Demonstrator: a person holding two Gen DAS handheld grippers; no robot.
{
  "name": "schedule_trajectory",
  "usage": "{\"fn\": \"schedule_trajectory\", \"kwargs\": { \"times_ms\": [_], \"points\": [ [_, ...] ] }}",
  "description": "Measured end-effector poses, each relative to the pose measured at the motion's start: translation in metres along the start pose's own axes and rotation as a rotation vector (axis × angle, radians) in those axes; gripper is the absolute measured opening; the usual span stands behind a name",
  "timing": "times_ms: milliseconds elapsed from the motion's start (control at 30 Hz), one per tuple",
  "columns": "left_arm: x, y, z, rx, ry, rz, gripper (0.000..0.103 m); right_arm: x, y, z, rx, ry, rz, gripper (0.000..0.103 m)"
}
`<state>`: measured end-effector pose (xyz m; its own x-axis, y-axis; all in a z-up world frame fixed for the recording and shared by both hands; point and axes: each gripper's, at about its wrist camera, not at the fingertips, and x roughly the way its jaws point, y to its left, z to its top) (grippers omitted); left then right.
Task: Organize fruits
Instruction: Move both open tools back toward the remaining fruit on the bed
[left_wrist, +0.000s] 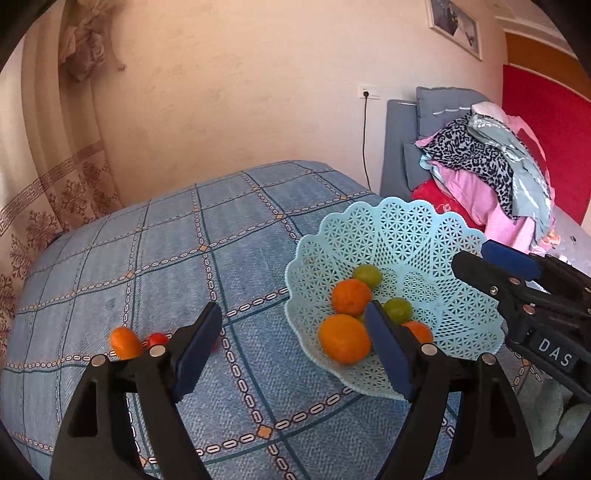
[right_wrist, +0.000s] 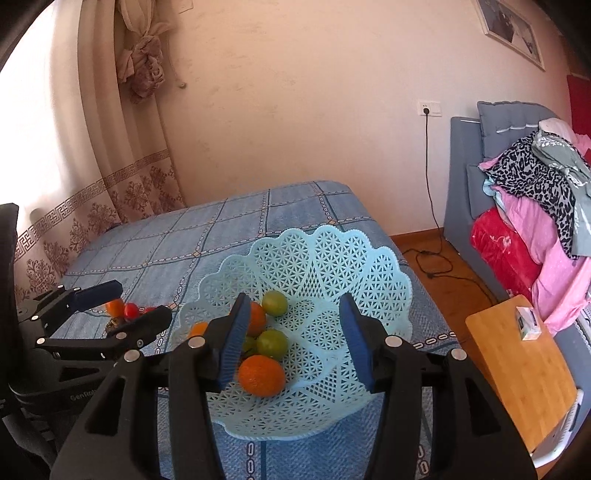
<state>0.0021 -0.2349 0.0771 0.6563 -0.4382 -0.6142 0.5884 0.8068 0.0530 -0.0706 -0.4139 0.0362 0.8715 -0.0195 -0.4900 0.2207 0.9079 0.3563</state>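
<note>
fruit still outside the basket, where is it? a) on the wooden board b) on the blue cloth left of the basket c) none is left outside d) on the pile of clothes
b: an orange fruit and a small red fruit lie on the blue checked cloth, left of the pale blue basket.

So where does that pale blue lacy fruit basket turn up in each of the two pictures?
Left wrist view: the basket sits right of centre on the blue checked cloth, behind the left claw's right-hand finger.
Right wrist view: the basket fills the centre, framed by the right claw's two fingers.
Shared landmark: the wall socket with its black cord, beside the grey headboard.
</note>
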Motion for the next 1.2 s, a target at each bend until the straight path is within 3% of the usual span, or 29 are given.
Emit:
{"fn": "schedule_trajectory", "kwargs": {
  "times_ms": [433, 533, 633, 1200],
  "points": [
    [-0.005, 0.029, -0.010, -0.053, 0.007, 0.028, 0.079, 0.003, 0.017, -0.002, -0.036, 0.010, 0.002, 0.052],
    [-0.006, 0.037, -0.012, -0.065, 0.012, 0.040, 0.079, 0.005, 0.024, -0.003, -0.050, 0.017, 0.005, 0.057],
    [-0.008, 0.047, -0.016, -0.079, 0.010, 0.054, 0.088, 0.006, 0.031, -0.003, -0.065, 0.024, 0.014, 0.058],
    [-0.024, 0.145, -0.045, -0.213, 0.026, 0.221, 0.088, 0.016, 0.096, -0.001, -0.152, 0.062, 0.148, 0.058]
  ]
}}
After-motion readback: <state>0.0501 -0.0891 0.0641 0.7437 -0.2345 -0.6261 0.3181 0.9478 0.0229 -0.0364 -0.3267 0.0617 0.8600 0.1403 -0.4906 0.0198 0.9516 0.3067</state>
